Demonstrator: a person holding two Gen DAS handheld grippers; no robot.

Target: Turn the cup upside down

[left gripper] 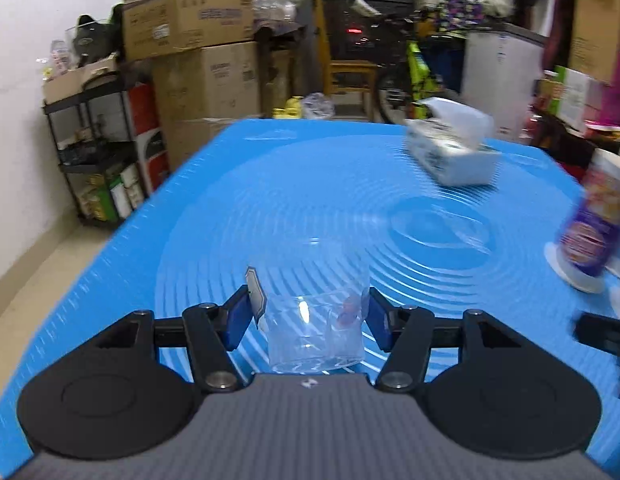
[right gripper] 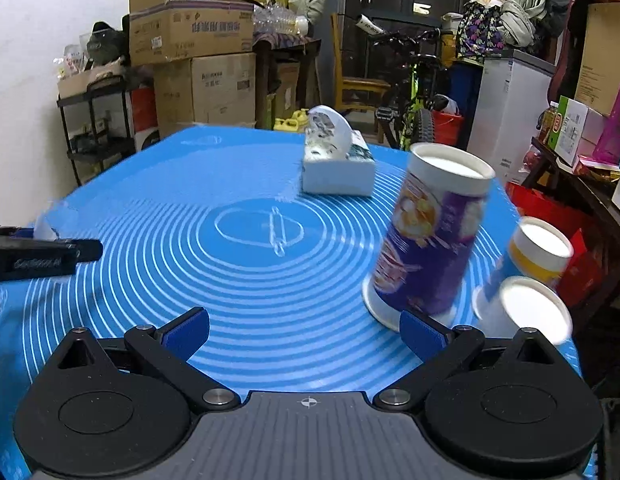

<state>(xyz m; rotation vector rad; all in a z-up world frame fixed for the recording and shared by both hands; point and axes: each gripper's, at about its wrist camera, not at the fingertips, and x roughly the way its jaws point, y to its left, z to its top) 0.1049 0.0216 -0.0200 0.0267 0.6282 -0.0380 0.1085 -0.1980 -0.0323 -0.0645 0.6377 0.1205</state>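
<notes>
From the left wrist view, we see our left claw [left gripper: 307, 312] clamped on a clear plastic cup [left gripper: 314, 332] above the blue bench [left gripper: 189, 216]. From the right wrist view, our right claw [right gripper: 303, 332] stands apart, holding nothing, beside a purple paper cup [right gripper: 430, 236] placed upside down.

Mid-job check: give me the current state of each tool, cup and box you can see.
Left tool: shut on the clear cup.
Clear cup: held between the pads, over the blue mat.
Right tool: open, empty.
Purple cup: upside down on the mat, tilted.
Two paper cups: upside down.
Tissue box: open, tissue sticking out.
</notes>
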